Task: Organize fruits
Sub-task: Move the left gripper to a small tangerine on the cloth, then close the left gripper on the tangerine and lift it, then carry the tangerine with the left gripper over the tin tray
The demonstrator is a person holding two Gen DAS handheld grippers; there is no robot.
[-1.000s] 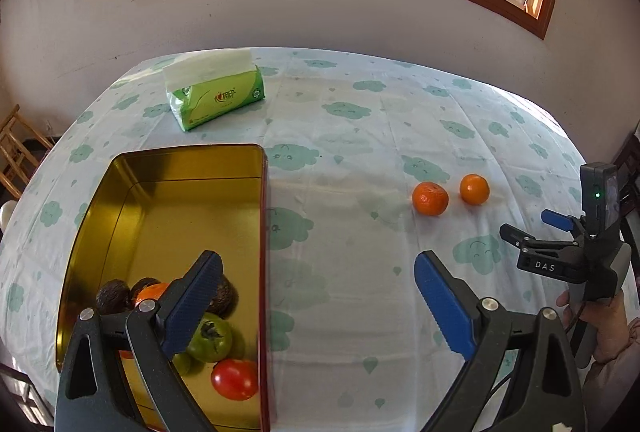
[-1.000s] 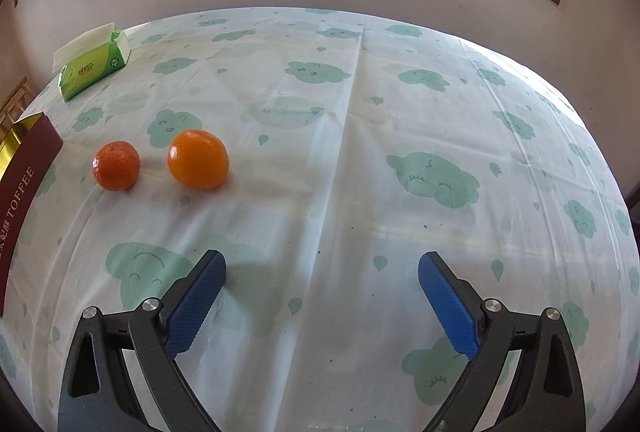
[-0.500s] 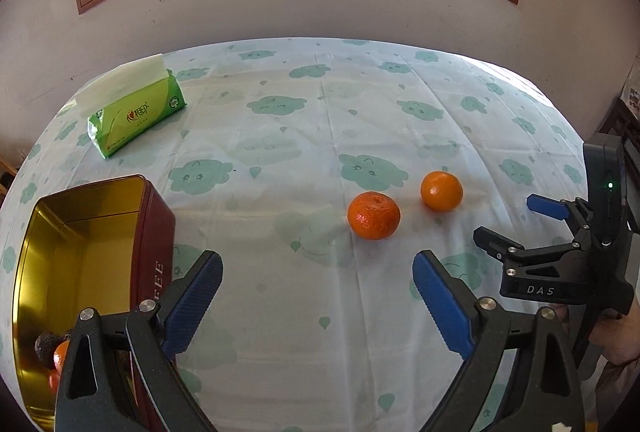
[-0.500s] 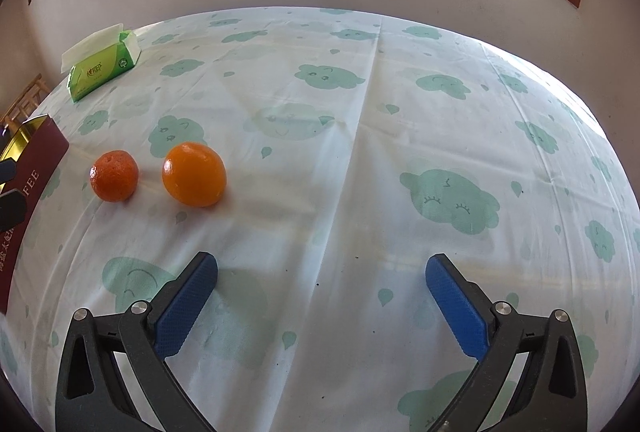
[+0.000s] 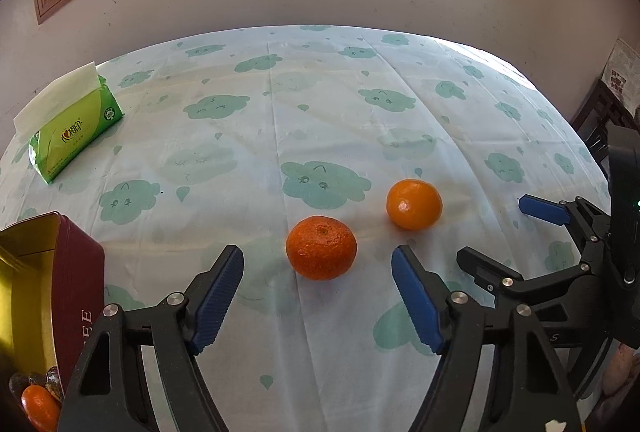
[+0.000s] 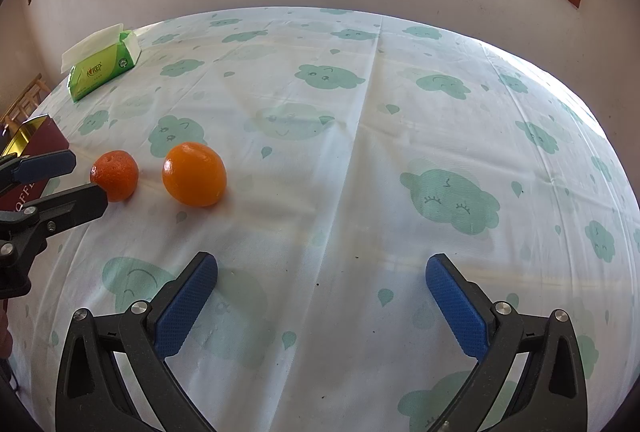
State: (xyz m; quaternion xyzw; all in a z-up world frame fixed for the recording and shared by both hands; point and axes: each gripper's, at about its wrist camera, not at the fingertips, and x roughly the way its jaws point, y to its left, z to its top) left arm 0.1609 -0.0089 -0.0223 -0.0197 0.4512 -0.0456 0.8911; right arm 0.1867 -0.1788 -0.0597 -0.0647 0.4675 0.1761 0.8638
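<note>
Two loose fruits sit side by side mid-table, a dimpled deep-orange mandarin [image 5: 321, 247] nearer left and a smoother, lighter orange [image 5: 414, 204] just beyond, right.

The left hand-held gripper [image 5: 318, 298] is a black plastic frame with 2 angled arms, each carrying a ribbed dark-blue rubber pad [image 5: 218, 300] and round silver screws at the pivots; triangular cut-outs lighten the arms. The right hand-held gripper [image 6: 322, 306] is built the same, with blue pads textured in fine dots [image 6: 186, 306] and silver screws. Seen from the left wrist camera, its black body bears white lettering and a small green light.
</note>
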